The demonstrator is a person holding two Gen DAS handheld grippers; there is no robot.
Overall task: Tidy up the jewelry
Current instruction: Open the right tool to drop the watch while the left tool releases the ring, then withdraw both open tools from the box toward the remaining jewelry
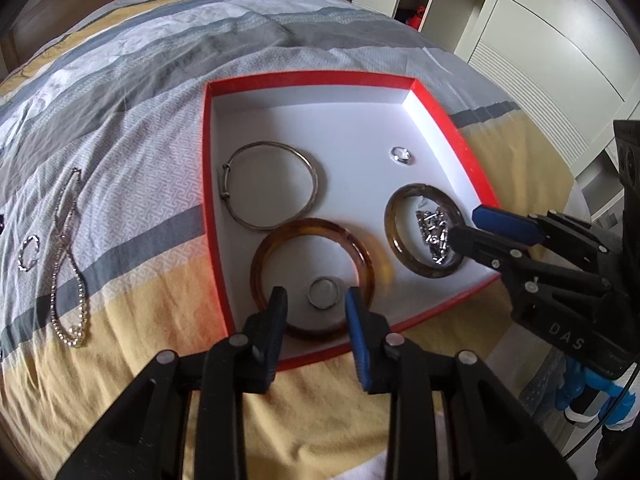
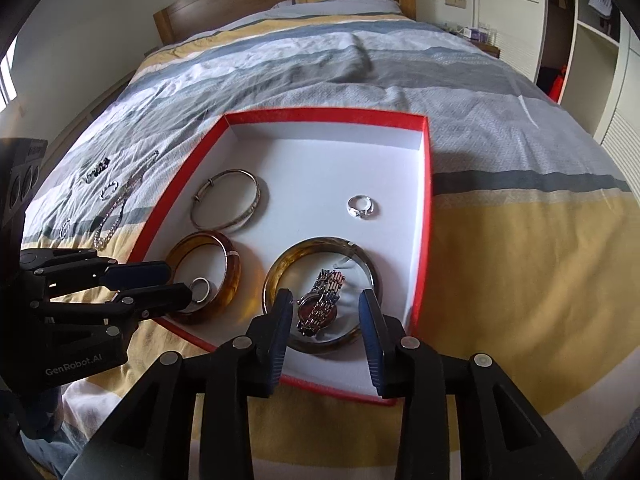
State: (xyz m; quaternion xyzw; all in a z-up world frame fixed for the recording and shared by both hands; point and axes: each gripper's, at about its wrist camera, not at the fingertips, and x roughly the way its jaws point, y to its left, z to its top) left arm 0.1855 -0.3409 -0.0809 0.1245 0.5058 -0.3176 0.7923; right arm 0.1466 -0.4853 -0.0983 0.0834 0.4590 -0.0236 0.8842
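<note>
1. A red box (image 2: 425, 216) with a white floor lies on a striped bed (image 2: 500, 240), its long axis running from the foot of the bed toward the wooden headboard (image 2: 280, 0).
2. Inside, near the box's front right corner, a watch (image 2: 320, 304) lies within a brown bangle (image 2: 276, 272), its metal band running from the front edge diagonally back and right, its dial at the front end.
3. By the front left corner an amber bangle (image 1: 264, 256) lies flat, ringing a small silver ring (image 1: 324, 292); the ring sits apart from the bangle's inner wall.
4. A thin silver bangle (image 1: 312, 172) lies flat behind the amber one along the left wall, its clasp toward that wall, touching or just short of the amber bangle; the views do not settle which.
5. A stone ring (image 2: 362, 206) rests alone toward the right wall, mid-box.
6. The left gripper (image 1: 316, 308) hovers over the front edge, jaws spread and holding nothing, the silver ring seen between its fingers.
7. The right gripper (image 2: 326, 312) hovers at the front right, jaws likewise parted and empty, framing the watch.
8. Outside the box, on the bedcover off its left wall, a beaded necklace (image 1: 68, 256) stretches front to back beside a small bracelet (image 1: 28, 254).
</note>
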